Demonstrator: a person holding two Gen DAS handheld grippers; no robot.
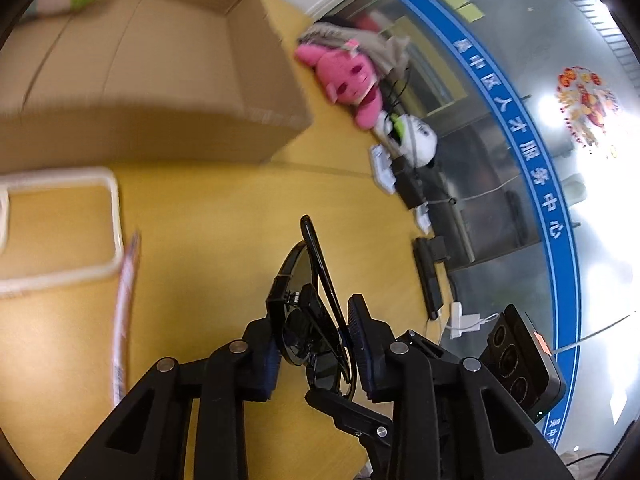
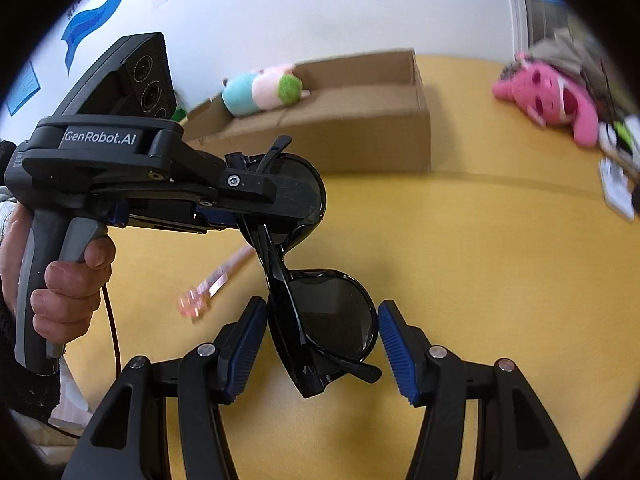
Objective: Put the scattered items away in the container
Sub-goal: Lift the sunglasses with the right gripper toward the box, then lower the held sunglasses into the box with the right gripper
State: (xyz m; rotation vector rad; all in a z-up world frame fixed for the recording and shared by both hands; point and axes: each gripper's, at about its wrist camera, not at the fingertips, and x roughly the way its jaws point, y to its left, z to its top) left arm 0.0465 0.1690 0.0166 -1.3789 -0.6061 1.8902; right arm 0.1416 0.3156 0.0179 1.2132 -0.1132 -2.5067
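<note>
We find the left gripper (image 2: 276,204) clamped on the sunglasses (image 2: 332,312); the right gripper (image 2: 322,344) stands apart around them. Keep hold toward the cardboard box (image 2: 360,136) at twelve o'clock.

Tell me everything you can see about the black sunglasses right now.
The sunglasses are glossy black, plastic-looking, with dark rounded lenses and thick temples that look folded. They are held up above the yellow table, hanging roughly vertical, one lens above the other. The left gripper is clamped on the upper lens end; in its own wrist view the frame sits between its pads. The lower lens hangs between the open fingers of the right gripper, with gaps on both sides, so they do not seem to touch it.
</note>
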